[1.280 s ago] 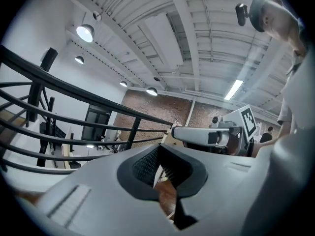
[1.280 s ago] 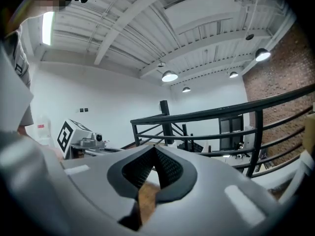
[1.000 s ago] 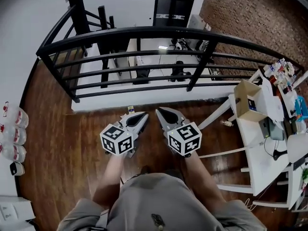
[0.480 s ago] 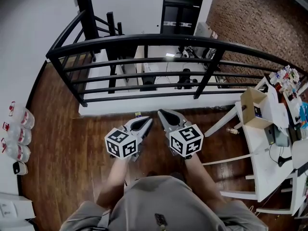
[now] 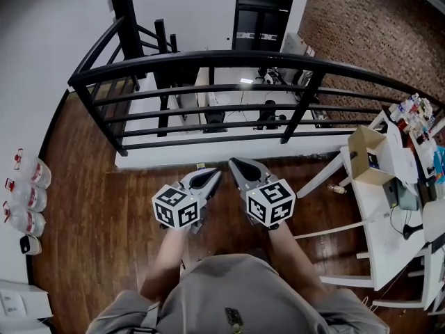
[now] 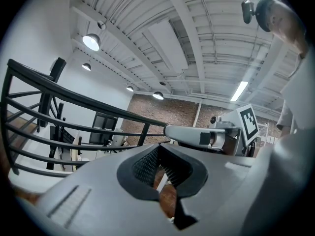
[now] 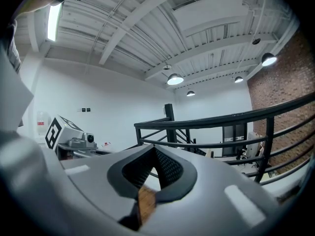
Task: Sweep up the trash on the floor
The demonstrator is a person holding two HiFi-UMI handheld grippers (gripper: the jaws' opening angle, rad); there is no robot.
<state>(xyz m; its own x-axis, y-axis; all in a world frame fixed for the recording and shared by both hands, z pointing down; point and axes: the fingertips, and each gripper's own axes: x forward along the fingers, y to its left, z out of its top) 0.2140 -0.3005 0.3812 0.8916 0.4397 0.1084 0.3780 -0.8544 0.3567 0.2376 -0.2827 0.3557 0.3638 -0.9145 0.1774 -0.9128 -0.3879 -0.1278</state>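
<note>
Wood floor [image 5: 90, 207]; black railing [image 5: 208, 56] ahead; white desk [image 5: 381, 236] to the right. Left tongs [image 5: 211, 174] and right tongs [image 5: 236, 163] side by side on outstretched forearms, near level, tips toward railing, both closed, empty. Small pale scrap [image 5: 199, 164] on floor by railing foot, just beyond left tips; long axis too small to tell.

Wooden floor [image 5: 90, 207]: a row of clear jugs [image 5: 29, 197] stands well to the left of the left hand-held gripper [image 5: 211, 176], with a small pale scrap [image 5: 199, 165] just ahead of it. The white surface [image 5: 379, 239], to the right of the right hand-held gripper [image 5: 238, 165], carries an open cardboard box [image 5: 368, 155].
</note>
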